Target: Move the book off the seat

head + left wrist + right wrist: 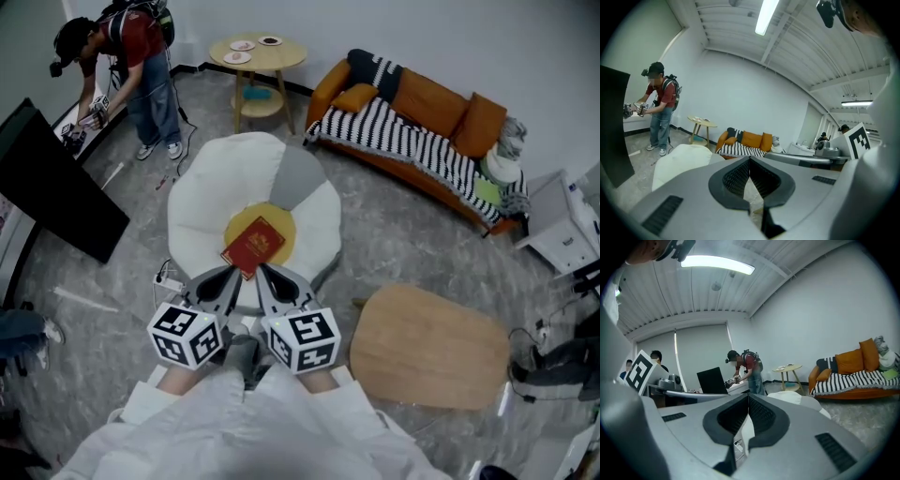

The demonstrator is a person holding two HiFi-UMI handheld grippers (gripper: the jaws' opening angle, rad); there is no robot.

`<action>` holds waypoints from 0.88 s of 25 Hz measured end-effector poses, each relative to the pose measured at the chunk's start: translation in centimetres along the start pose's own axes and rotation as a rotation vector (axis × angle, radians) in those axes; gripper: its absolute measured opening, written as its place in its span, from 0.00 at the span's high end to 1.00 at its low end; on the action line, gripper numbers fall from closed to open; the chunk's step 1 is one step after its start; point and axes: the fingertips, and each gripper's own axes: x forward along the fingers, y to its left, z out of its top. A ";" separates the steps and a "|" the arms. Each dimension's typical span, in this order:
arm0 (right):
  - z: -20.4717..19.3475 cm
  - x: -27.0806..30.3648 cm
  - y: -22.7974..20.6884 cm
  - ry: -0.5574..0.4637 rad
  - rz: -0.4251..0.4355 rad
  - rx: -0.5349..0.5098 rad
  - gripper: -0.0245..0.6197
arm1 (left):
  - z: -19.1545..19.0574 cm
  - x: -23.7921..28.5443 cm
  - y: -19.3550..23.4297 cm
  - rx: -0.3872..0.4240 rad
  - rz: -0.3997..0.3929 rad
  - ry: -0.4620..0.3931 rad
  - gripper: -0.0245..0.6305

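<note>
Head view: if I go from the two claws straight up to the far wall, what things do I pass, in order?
Left claw and right claw, side by side, both shut → red book, lying on the white seat → small round table with plates → wall.

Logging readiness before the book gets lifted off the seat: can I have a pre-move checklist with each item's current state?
1. The red book lies in plain sight on the yellow centre of the white seat: ok.
2. Nothing lies on top of the red book: ok.
3. Jaws of the left gripper open for a grasp: not ok, they are shut and empty.
4. Jaws of the right gripper open for a grasp: not ok, they are shut and empty.
5. Both grippers clear of the book's near corner: cannot tell from the head view.
6. A place to put it down: the wooden table at the right looks bare: ok.
</note>
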 end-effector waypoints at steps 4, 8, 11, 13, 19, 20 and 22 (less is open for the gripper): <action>0.3 2.5 -0.3 0.004 -0.019 0.004 0.94 | 1.2 1.0 2.6 -0.002 -0.011 -0.001 0.95; 0.9 5.1 -0.8 -0.002 -0.040 -0.001 0.94 | 2.0 2.4 4.9 0.002 -0.030 0.005 0.95; 1.1 6.8 -1.1 0.003 -0.052 0.004 0.94 | 2.7 3.1 6.2 0.011 -0.043 0.010 0.95; 1.2 7.9 -1.1 0.000 -0.056 0.006 0.94 | 3.0 3.5 7.2 0.011 -0.043 0.011 0.95; 2.3 10.7 -0.7 -0.017 -0.075 0.004 0.94 | 4.0 3.9 9.7 0.011 -0.069 0.022 0.95; 2.4 11.0 -0.5 -0.019 -0.077 -0.001 0.94 | 4.2 3.9 10.0 0.013 -0.075 0.022 0.95; 2.7 11.6 -0.5 -0.022 -0.080 -0.002 0.94 | 4.4 4.2 10.4 0.020 -0.084 0.027 0.95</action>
